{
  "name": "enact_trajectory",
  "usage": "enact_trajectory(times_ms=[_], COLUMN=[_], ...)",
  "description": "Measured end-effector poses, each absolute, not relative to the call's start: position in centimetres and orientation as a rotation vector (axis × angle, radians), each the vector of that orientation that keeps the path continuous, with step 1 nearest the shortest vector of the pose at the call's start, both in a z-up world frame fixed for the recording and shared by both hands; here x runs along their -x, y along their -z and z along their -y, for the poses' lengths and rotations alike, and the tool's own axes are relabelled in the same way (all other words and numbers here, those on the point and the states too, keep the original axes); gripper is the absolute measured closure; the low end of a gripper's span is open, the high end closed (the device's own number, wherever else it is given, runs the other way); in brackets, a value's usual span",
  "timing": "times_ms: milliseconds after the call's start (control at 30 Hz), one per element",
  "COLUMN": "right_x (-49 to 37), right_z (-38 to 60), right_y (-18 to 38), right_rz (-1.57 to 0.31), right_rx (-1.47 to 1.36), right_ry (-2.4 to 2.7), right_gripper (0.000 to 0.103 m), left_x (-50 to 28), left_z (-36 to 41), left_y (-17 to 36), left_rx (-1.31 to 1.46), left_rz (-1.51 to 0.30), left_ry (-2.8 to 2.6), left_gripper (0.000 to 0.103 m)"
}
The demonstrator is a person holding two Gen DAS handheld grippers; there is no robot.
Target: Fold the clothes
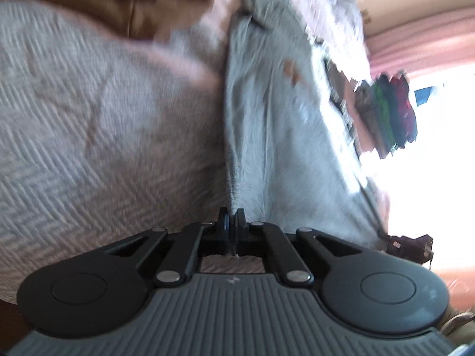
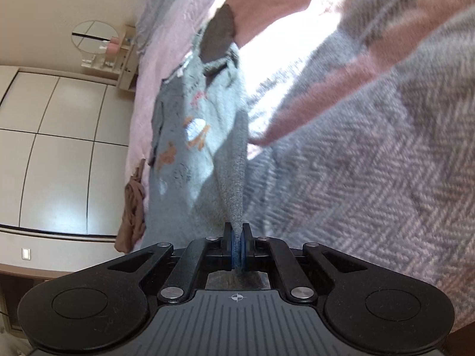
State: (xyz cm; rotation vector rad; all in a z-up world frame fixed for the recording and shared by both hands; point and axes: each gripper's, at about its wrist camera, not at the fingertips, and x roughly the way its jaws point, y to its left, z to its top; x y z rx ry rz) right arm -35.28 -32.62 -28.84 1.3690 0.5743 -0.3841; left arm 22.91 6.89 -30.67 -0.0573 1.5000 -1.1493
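Observation:
A light grey-blue garment [image 1: 273, 112] with orange prints lies stretched over a grey and pink herringbone blanket [image 1: 89, 124]. My left gripper [image 1: 231, 216] is shut on the garment's edge, which runs straight away from the jaws. In the right wrist view the same garment [image 2: 190, 148] shows orange and pink prints and a dark collar at its far end. My right gripper [image 2: 237, 237] is shut on another edge of it, the fabric pinched between the blue pads and pulled taut. Both views are motion-blurred.
A brown garment [image 1: 133, 3] lies on the blanket at the far left. A stack of dark folded clothes [image 1: 389, 112] sits to the right. A brown cloth [image 2: 132, 207] hangs off the bed edge. White wardrobe doors [image 2: 59, 148] and a round mirror [image 2: 95, 37] stand beyond.

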Motion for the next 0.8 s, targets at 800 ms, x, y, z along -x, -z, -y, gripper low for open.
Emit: enact_trajectory(times_ms=[800], right_x=[22.1], right_z=[49.0], right_y=[21.3], right_rz=[-0.469], right_rx=[-1.283], right_ry=[0.512], right_gripper=[0.101], left_x=[-37.8], left_z=[13.4], left_y=[24.2], left_rx=[0.332], left_rz=[-1.322], left_ry=[1.245], left_gripper=[0.103])
